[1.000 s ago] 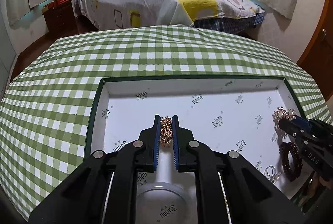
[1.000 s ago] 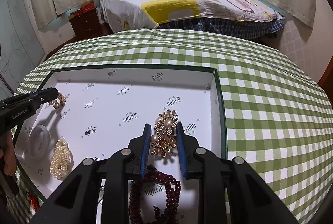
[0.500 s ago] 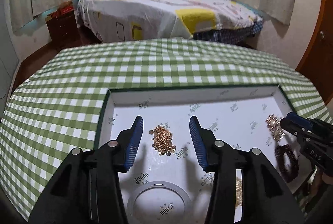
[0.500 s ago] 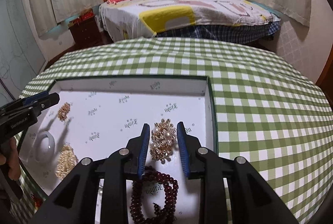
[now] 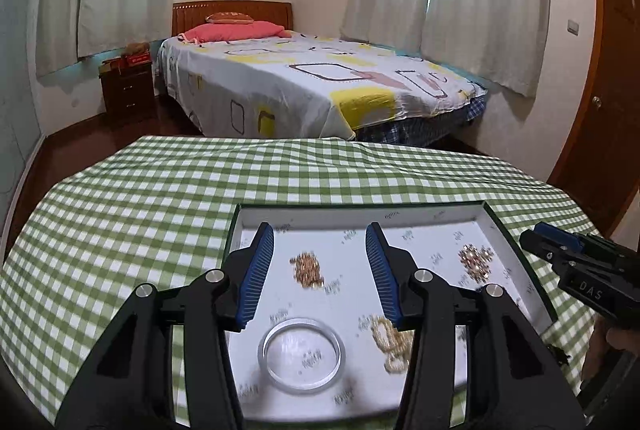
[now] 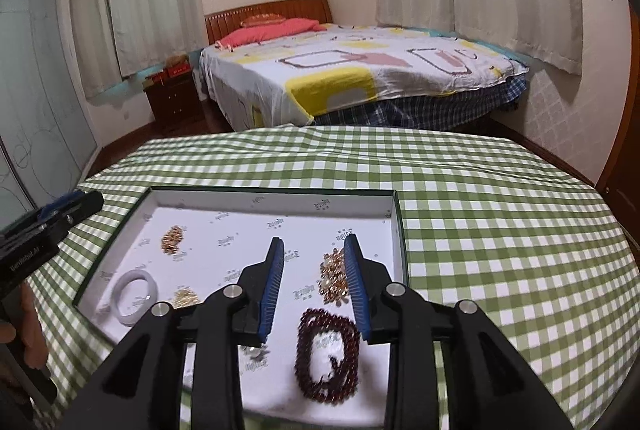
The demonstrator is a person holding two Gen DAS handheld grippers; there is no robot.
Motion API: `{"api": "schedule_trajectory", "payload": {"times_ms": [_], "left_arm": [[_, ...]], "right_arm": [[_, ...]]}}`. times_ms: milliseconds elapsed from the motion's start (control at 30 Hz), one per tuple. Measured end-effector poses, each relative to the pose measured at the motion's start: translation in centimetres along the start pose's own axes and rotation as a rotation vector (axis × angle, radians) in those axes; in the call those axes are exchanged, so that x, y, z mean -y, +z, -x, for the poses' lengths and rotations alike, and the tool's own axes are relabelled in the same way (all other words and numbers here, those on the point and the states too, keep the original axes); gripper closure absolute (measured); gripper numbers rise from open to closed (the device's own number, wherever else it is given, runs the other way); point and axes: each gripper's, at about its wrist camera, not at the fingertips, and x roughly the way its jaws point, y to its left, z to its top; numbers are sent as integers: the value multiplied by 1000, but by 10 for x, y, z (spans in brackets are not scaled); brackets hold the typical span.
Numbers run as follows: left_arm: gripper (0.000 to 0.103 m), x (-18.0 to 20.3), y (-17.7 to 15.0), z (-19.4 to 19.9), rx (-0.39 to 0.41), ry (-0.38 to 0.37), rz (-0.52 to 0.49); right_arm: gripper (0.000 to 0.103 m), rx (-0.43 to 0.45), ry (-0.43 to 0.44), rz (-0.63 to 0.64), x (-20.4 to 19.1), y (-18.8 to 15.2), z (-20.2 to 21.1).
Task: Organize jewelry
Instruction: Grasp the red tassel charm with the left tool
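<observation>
A white-lined tray with a green rim (image 5: 500, 226) (image 6: 394, 214) lies on the checked table. My left gripper (image 5: 320, 266) is open and empty, raised above a small gold chain pile (image 5: 307, 269) (image 6: 173, 239). A clear bangle (image 5: 302, 352) (image 6: 134, 292) and a pearl bracelet (image 5: 394, 342) (image 6: 186, 297) lie nearer. My right gripper (image 6: 314, 278) is open and empty, raised above a gold pearl brooch (image 6: 334, 276) (image 5: 474, 262). A dark red bead bracelet (image 6: 327, 354) lies below it.
The green-checked tablecloth (image 5: 140, 198) (image 6: 500, 222) covers the table around the tray. The right gripper's body (image 5: 580, 274) shows at the tray's right edge, the left gripper's body (image 6: 44, 230) at its left edge. A bed (image 5: 312, 82) stands beyond the table.
Both grippers opened and let go: the left released the gold chain, the right released the brooch. Both have since lifted up and back from the tray.
</observation>
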Motion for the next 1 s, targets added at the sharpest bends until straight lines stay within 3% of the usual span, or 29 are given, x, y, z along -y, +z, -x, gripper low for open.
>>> {"api": "schedule_trajectory", "payload": {"times_ms": [233,567,767,1000], "left_arm": [[56,-2,-32,22,-36,-5,34],[56,8,-94,45,-117,-2,36],[56,12,-122,41,-186,-6,34],[56,17,-132,30,-241,-3,7]], "right_arm": [[70,0,6,-10,-9,-31,26],[70,-89,12,-18,-14,-93,33],[70,-115,14,-22,-14,-113,39],[70,-128,20,-20,-17,-121,41]]}}
